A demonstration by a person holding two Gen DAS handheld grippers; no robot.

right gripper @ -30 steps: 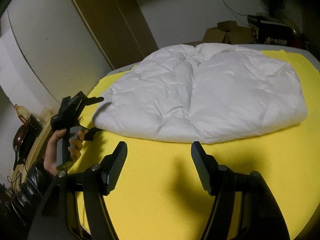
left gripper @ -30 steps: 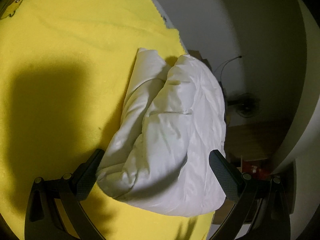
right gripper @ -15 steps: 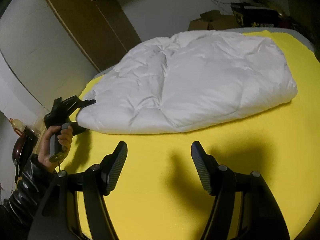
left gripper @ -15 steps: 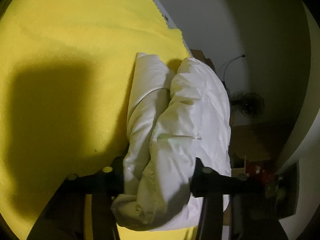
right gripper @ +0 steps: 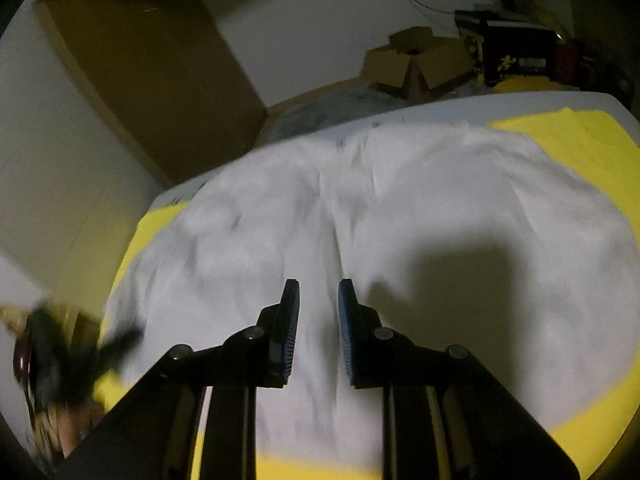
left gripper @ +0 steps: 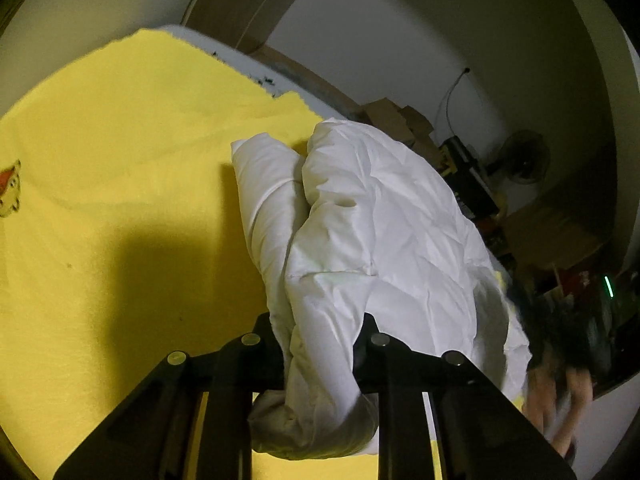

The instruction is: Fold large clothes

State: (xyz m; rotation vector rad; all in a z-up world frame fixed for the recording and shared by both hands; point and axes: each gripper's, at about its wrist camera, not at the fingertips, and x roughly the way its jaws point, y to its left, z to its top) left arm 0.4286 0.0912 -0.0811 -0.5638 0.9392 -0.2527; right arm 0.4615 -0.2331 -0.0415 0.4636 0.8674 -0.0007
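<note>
**Left gripper pinching jacket corner, right gripper over the jacket, jaws nearly together**

Left gripper [left gripper: 318, 344]: jaws clamped on a bunched near corner of the white puffy jacket [left gripper: 380, 240]. Fabric fills the gap between the fingers and a lump of it hangs out below them. From there the jacket runs away from the camera as a folded, layered bundle, with a rolled edge on its left side. It lies on the yellow blanket [left gripper: 120, 160], near the blanket's right edge.

Right gripper [right gripper: 319, 320]: fingers close together with a narrow gap between them. It sits over the jacket [right gripper: 400, 208], which shows through the gap; frame is motion-blurred, so I cannot tell whether any fabric is caught. Gripper shadow falls on the jacket to the right of the fingers. Here the jacket spreads wide across the blanket [right gripper: 580, 140], yellow showing at the near edge and both sides.

Far side: bare mattress edge [right gripper: 520, 104] past the blanket, then cardboard boxes [right gripper: 416, 60] against the white wall [right gripper: 320, 20]. A fan [left gripper: 520, 156] stands by the wall in the left view.
</note>
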